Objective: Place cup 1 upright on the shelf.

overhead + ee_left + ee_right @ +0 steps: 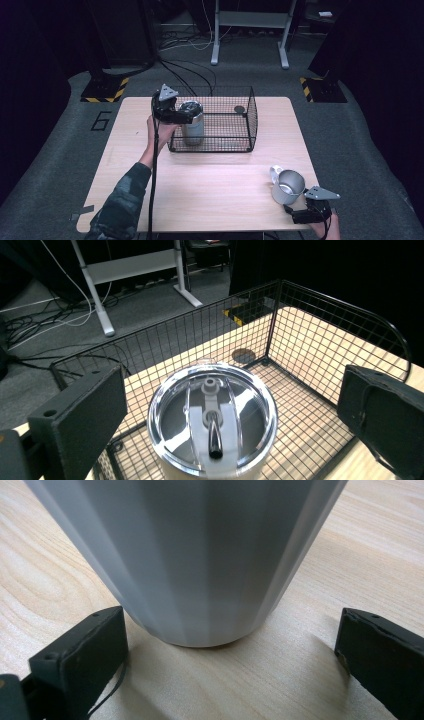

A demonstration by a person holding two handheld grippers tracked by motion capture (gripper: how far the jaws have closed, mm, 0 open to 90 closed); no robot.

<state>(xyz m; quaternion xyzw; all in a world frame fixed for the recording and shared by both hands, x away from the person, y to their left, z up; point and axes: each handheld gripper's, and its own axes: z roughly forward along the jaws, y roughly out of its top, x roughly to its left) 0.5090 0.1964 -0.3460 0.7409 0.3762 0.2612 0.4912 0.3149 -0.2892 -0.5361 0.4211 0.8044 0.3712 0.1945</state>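
Two tools, jaws wide: left tool (186,118) over tumbler (192,121), right tool (294,210) seemingly beside mug (287,186).

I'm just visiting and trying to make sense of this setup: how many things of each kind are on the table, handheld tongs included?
Wire baskets: 1, black basket
Lidded tumblers: 1, steel tumbler standing in the basket
Open mugs: 1, metal mug on the bare table
Handheld tongs: 2, left tongs and right tongs, both open
Total: 5
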